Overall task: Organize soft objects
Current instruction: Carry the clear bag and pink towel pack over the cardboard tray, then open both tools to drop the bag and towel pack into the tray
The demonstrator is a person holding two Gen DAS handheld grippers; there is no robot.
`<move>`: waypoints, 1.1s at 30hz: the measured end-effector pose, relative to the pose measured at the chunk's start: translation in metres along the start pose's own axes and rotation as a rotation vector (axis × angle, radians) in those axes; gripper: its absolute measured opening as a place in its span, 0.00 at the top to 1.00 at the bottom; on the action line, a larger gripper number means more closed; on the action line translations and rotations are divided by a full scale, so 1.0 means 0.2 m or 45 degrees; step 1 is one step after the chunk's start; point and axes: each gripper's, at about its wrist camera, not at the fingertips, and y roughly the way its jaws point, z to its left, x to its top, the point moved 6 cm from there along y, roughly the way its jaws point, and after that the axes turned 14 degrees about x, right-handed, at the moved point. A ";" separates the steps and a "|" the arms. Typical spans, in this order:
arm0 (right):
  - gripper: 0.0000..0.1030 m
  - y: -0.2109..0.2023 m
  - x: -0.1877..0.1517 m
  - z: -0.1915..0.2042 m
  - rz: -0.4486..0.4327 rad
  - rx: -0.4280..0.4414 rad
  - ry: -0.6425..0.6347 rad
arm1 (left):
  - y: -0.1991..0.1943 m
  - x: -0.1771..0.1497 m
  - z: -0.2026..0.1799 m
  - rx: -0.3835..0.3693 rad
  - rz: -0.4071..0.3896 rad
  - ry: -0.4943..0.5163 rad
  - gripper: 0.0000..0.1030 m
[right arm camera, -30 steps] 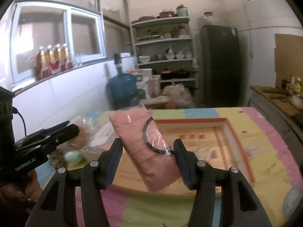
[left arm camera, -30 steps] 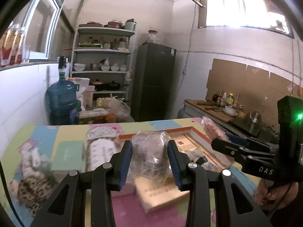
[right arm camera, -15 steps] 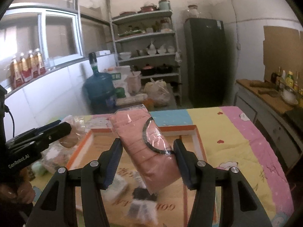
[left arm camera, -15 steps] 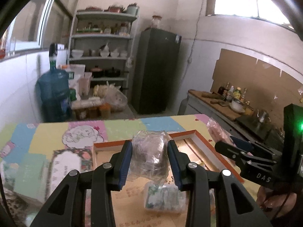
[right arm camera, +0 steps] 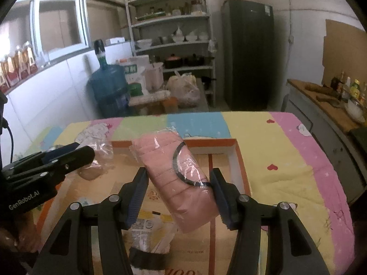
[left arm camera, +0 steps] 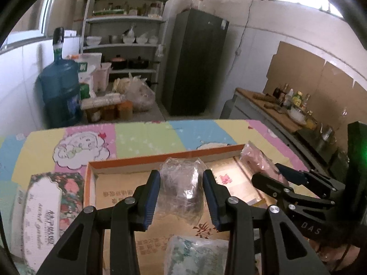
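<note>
A: Room?
B: Kitchen w/ fridge, shelves; patchwork-cloth table under an orange-rimmed cardboard tray

A: Grippers?
B: Both over tray. Right gripper clamps pink wrapped pack, tilted. Left gripper pinches clear crinkly bag. More soft packets lie in tray below

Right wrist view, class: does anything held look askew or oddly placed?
Yes. The pink packet sits tilted in the right claw, its top leaning left, above the cardboard box; a black loop shows under its wrap.
</note>
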 end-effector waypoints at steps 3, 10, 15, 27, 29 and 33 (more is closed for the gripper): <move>0.44 0.05 -0.01 -0.02 0.035 -0.018 0.006 | 0.05 -0.02 0.00 0.002 0.050 0.000 0.62; 0.44 0.12 -0.05 -0.04 0.100 -0.032 0.007 | 0.14 -0.05 -0.01 -0.002 0.137 0.013 0.62; 0.44 0.14 -0.06 -0.04 0.134 -0.041 -0.003 | 0.16 -0.06 -0.02 -0.013 0.183 0.021 0.61; 0.31 0.17 -0.06 -0.04 0.148 -0.066 0.015 | 0.06 -0.02 0.01 -0.034 0.088 -0.020 0.27; 0.30 0.16 -0.06 -0.04 0.138 -0.060 0.026 | 0.03 -0.01 0.02 -0.038 0.067 -0.024 0.27; 0.30 0.12 -0.06 -0.02 0.111 -0.056 0.033 | -0.09 0.03 0.04 -0.060 -0.022 -0.025 0.20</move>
